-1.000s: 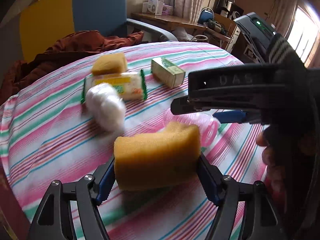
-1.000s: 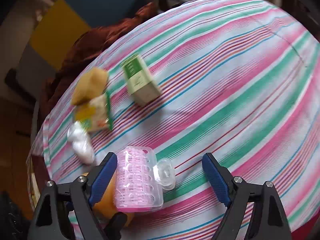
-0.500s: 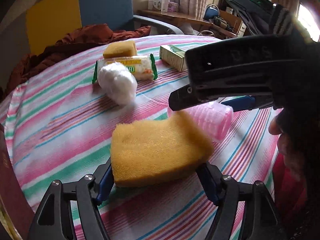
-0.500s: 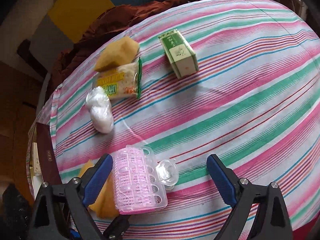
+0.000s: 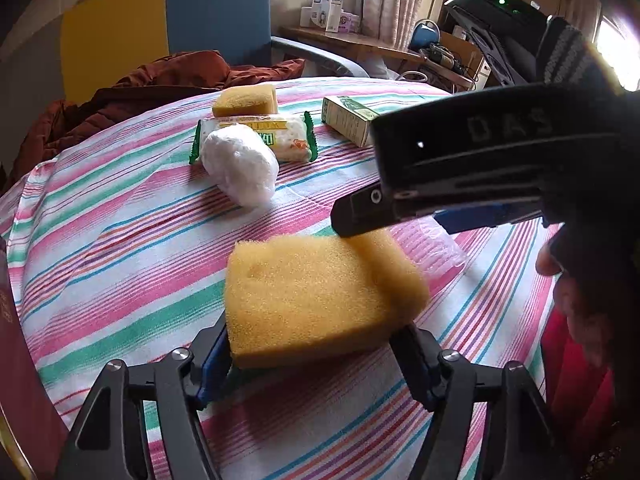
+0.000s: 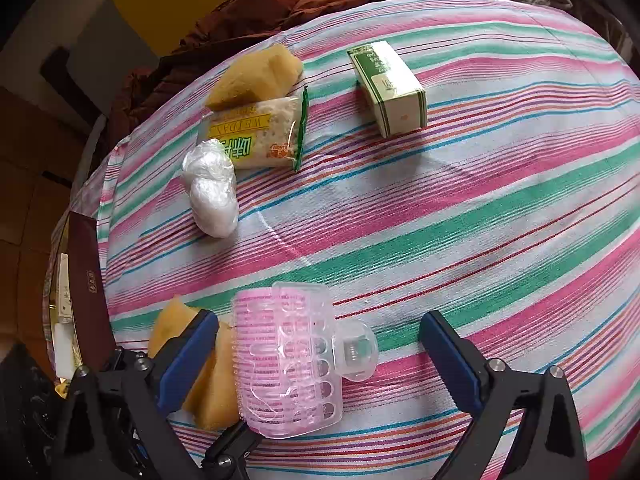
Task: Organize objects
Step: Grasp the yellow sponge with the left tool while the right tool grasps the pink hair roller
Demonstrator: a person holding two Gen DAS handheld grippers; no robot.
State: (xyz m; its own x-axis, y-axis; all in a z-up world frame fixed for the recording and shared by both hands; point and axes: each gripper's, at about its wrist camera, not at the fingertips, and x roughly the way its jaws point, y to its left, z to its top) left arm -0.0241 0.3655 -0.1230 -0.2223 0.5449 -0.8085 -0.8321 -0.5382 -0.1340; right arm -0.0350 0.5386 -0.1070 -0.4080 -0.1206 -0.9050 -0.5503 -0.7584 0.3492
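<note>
In the left wrist view, the left gripper [image 5: 318, 354] is holding a thick yellow rectangular sponge [image 5: 320, 296] between its two blue-padded fingers [image 5: 214, 354], just above the round table with the pink, green and white striped cloth [image 5: 120, 216]. Further on the cloth, a white lump wrapped in clear plastic film [image 5: 240, 168] is lying against a cracker packet with green ends [image 5: 276, 138], and a second yellow sponge [image 5: 245, 100] is sitting just behind this packet. A small green and white cardboard box [image 5: 347, 120] is lying to the right of them. The black body of the right gripper [image 5: 480, 168] is crossing the right side of the picture, and a part of a pink plastic thing is showing under it.

In the right wrist view, the right gripper [image 6: 320, 356] is standing with its fingers wide apart and is grasping nothing. Between them, nearer to the left finger [image 6: 188, 356], a pink hair roller inside a clear plastic clip cover [image 6: 288, 364] is lying on the cloth [image 6: 480, 208]. The held sponge [image 6: 208, 384] is showing beside it, partly behind that finger. The film-wrapped lump [image 6: 210, 188], the cracker packet [image 6: 258, 136], the second sponge [image 6: 256, 78] and the closed box [image 6: 388, 88] are lying further away; what the box has inside cannot be told.
</note>
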